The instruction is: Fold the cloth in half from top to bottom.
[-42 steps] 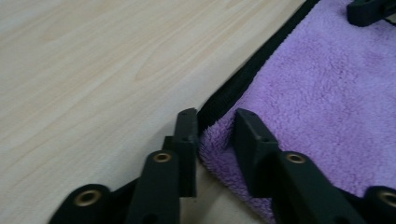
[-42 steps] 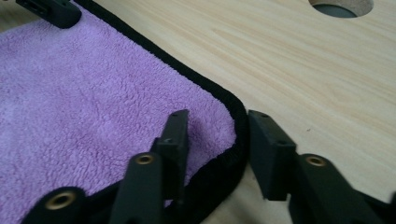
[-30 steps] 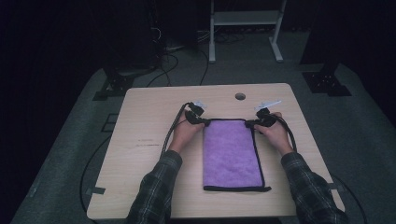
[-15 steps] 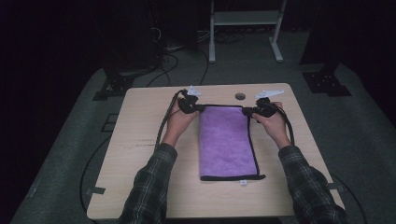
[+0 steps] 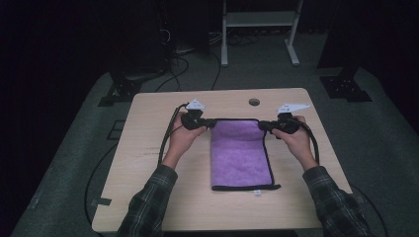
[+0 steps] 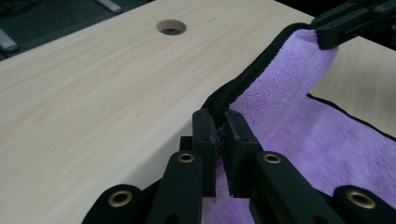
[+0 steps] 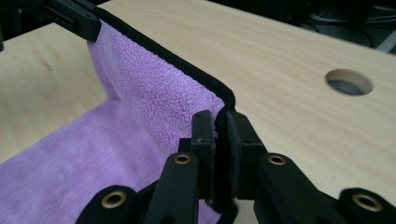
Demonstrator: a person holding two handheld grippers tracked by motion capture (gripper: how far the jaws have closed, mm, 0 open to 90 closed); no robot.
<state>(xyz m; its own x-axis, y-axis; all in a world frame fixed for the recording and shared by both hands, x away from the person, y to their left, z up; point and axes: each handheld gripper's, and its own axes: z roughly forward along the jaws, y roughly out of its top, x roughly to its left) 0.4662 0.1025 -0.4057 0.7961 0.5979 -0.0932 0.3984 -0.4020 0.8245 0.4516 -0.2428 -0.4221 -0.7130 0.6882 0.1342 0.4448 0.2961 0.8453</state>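
Note:
A purple towel (image 5: 240, 155) with a black hem lies lengthwise on the wooden table (image 5: 148, 148), its far edge lifted off the surface. My left gripper (image 5: 211, 122) is shut on the towel's far left corner (image 6: 219, 133). My right gripper (image 5: 263, 126) is shut on the far right corner (image 7: 222, 122). The hem runs taut between the two grippers, and the near end of the towel still rests flat on the table. In the left gripper view the right gripper's jaws (image 6: 348, 21) pinch the other corner at the top right.
A round cable hole (image 5: 254, 102) sits in the table just beyond the towel. Black cables trail from both grippers across the table and over its edges. A white metal stand (image 5: 257, 29) and dark equipment stand on the floor behind the table.
Both grippers have risen and moved toward the far side of the table with the towel's corners, lifting its far edge and dragging the towel away from the near edge.

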